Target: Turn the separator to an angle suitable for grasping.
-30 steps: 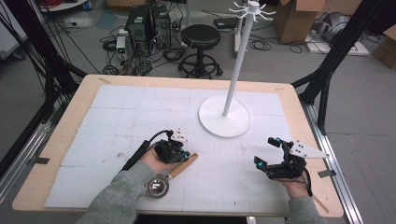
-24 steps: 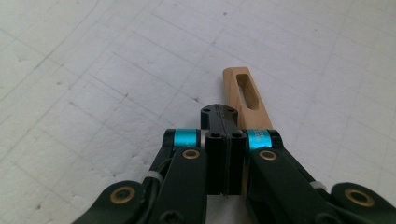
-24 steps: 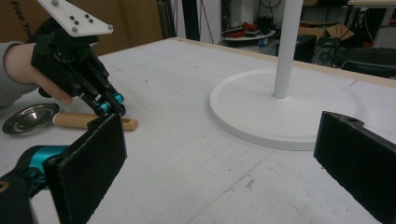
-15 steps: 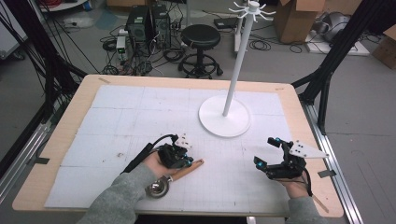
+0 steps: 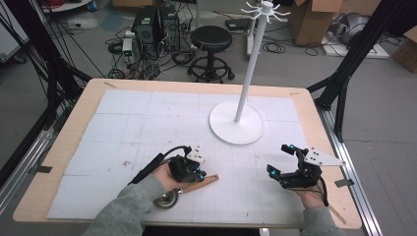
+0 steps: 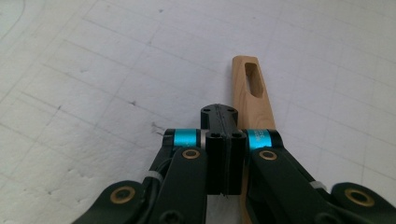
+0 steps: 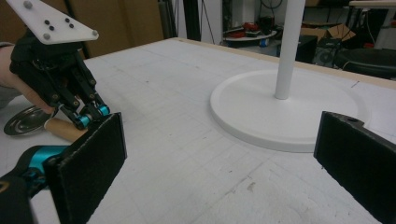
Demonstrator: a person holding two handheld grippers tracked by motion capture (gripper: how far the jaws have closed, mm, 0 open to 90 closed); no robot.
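Left gripper (image 5: 199, 172) jaws closed, resting over the wooden-handled utensil (image 5: 196, 183) (handle runs forward along them). Right gripper (image 5: 282, 162) jaws wide, empty, well apart.

The right gripper (image 7: 219, 168) holds its two black padded jaws wide apart, low over the white gridded bench (image 7: 187, 154). Between them, farther off, a white round base (image 7: 261, 116) rests flat with a white pole (image 7: 290, 46) rising upright from it. At the left, the left gripper (image 7: 91, 114) tips down onto a wooden handle (image 7: 63, 128), beside a round metal piece (image 7: 23, 120).
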